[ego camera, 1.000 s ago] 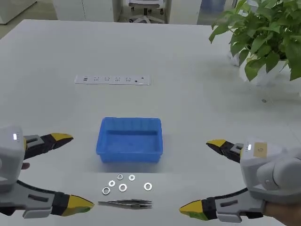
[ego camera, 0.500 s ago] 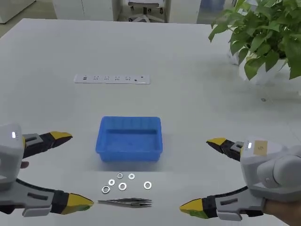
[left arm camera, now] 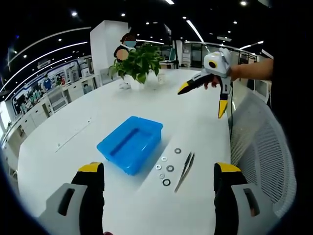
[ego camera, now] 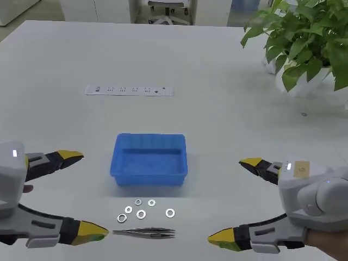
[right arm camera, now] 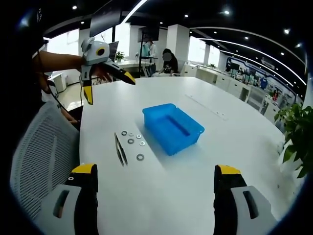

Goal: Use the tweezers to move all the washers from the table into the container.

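L tool (ego camera: pixel 87 196) & R tool (ego camera: pixel 229 200) both gape empty; tweezers (ego camera: pixel 145 232) lie on bench (ego camera: pixel 228 81) btwn them, washers (ego camera: pixel 140 215) just beyond, container (ego camera: pixel 149 178) past those, so I'd pinch tweezers mid-leg, tips left free.

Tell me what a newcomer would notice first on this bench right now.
The bright blue container sits mid-table and looks empty. Just nearer the person lies a cluster of small washers with the tweezers beside them, untouched. The left gripper and right gripper flank them, both open and holding nothing.
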The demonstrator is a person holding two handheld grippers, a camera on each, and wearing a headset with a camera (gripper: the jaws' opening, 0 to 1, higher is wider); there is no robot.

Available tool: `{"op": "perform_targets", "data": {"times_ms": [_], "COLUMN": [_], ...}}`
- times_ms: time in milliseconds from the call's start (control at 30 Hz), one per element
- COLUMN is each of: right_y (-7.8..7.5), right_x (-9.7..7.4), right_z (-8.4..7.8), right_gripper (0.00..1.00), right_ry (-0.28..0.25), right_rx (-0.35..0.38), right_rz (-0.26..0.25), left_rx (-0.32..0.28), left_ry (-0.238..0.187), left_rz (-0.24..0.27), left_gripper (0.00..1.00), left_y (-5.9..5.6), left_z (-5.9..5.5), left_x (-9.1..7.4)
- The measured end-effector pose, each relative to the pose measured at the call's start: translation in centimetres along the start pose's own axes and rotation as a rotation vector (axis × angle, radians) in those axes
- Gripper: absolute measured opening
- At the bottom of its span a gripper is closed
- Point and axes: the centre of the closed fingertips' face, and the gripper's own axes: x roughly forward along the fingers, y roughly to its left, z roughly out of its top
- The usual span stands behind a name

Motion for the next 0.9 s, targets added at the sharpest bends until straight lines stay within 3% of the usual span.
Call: {"op": "perform_targets", "data": {"times_ms": [900], "right_y": [-0.38], "right_x": [0.16], "right_z": [0.64], "right_gripper": [1.00], "right_ry": [-0.017], "right_rx": [-0.007], "right_rz": [-0.005], "left_rx": [0.013], "left_ry": [0.011], "left_rz": [0.005], "left_gripper": [0.98], "left_y": [0.23], "left_z": [-0.16], "left_x": [-0.25]}}
